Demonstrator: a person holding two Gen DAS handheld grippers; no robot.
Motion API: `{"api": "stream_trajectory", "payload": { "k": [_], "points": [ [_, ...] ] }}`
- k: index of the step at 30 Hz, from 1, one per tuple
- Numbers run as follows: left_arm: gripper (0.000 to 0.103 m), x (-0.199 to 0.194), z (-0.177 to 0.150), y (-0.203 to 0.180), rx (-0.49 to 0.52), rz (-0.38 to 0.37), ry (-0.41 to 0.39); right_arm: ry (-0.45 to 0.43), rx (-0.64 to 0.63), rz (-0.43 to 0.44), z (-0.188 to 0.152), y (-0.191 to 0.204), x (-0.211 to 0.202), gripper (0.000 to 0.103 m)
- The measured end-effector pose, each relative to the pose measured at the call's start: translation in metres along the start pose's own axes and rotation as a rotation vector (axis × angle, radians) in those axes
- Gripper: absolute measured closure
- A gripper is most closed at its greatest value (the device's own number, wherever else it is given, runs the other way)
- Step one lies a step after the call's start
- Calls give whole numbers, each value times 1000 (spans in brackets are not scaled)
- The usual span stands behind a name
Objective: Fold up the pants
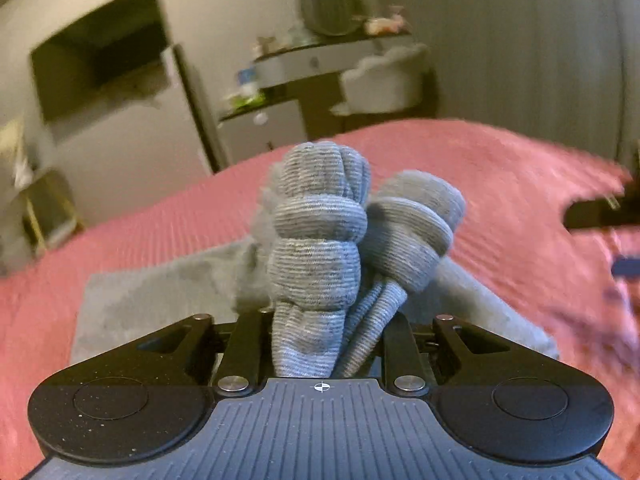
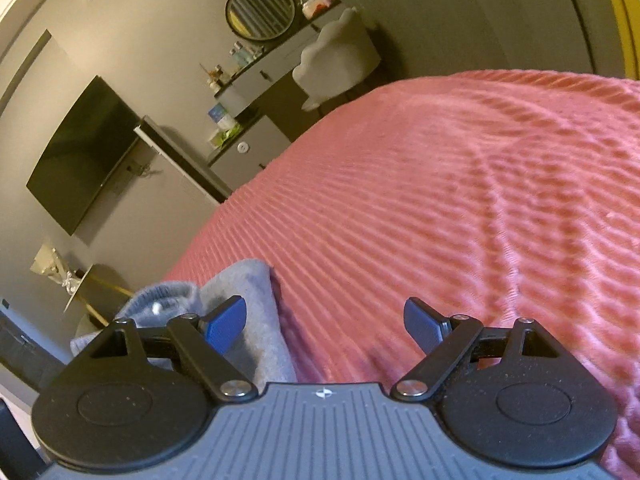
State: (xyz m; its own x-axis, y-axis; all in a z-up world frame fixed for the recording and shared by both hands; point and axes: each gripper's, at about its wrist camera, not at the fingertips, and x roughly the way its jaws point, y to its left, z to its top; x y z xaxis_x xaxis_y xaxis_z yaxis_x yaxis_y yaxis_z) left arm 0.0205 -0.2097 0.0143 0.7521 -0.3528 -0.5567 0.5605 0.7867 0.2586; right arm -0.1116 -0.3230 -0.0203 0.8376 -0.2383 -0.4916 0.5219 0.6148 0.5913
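Observation:
The grey knit pants (image 1: 320,248) lie on the pink bedspread (image 1: 500,184). My left gripper (image 1: 326,344) is shut on a bunched ribbed cuff or waistband, which stands up in thick folds and hides the fingertips. The rest of the pants lies flat below and to the left. My right gripper (image 2: 326,326) is open and empty above the bedspread (image 2: 460,200), its blue pads (image 2: 226,326) apart. A fold of the grey pants (image 2: 248,312) lies just behind its left finger. The right gripper also shows at the right edge of the left wrist view (image 1: 600,212).
Beyond the bed's far edge stand a wall-mounted TV (image 2: 80,160), a low white cabinet (image 2: 180,160), a dresser with a round mirror (image 2: 260,10) and small items, and a white fluffy chair (image 2: 336,56). A small side table (image 2: 92,292) stands at left.

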Motion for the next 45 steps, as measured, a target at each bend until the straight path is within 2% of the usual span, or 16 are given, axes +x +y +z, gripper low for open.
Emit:
{"api": "stream_trajectory", "payload": {
  "k": [2, 3, 5, 6, 8, 10, 11, 13, 17, 20, 22, 25, 27, 31, 36, 45],
  "points": [
    [36, 19, -6, -17, 99, -86, 117, 8, -15, -8, -3, 2, 2, 17],
    [38, 20, -7, -22, 114, -99, 154, 8, -25, -18, -4, 3, 3, 17],
    [35, 6, -3, -22, 128, -101, 139, 2, -41, -38, -4, 3, 3, 17],
    [26, -7, 3, -15, 82, -158, 125, -4, -56, -47, -4, 4, 2, 17],
    [7, -40, 8, 14, -110, -373, 72, -14, -105, -53, -6, 9, -2, 17],
    [4, -68, 0, 45, -300, -544, 19, -24, -175, -46, -10, 19, -3, 17],
    [4, -78, -6, 59, -368, -577, 2, -29, -215, -44, -13, 25, -3, 17],
    [4, -96, -23, 87, -482, -504, -9, -36, -317, -36, -20, 41, -3, 17],
    [4, -110, -62, 145, -634, -156, 36, -38, -507, 27, -40, 80, -6, 17],
    [4, -107, -86, 180, -733, -38, 97, -18, -562, 96, -51, 111, -3, 17],
    [4, -106, -100, 195, -827, -34, 91, 9, -597, 86, -60, 129, 7, 17],
    [4, -95, -117, 204, -908, -11, 105, 146, -644, -70, -73, 142, 44, 17],
    [4, -86, -126, 209, -933, -15, 173, 224, -526, -79, -72, 125, 56, 17],
    [4, -76, -143, 217, -1030, -72, 228, 220, -407, 16, -62, 109, 45, 17],
    [4, -57, -148, 222, -1061, -84, 287, 251, -465, -37, -61, 123, 56, 17],
    [4, -55, -143, 214, -1041, -49, 332, 217, -484, -55, -74, 123, 69, 16]
  ]
}}
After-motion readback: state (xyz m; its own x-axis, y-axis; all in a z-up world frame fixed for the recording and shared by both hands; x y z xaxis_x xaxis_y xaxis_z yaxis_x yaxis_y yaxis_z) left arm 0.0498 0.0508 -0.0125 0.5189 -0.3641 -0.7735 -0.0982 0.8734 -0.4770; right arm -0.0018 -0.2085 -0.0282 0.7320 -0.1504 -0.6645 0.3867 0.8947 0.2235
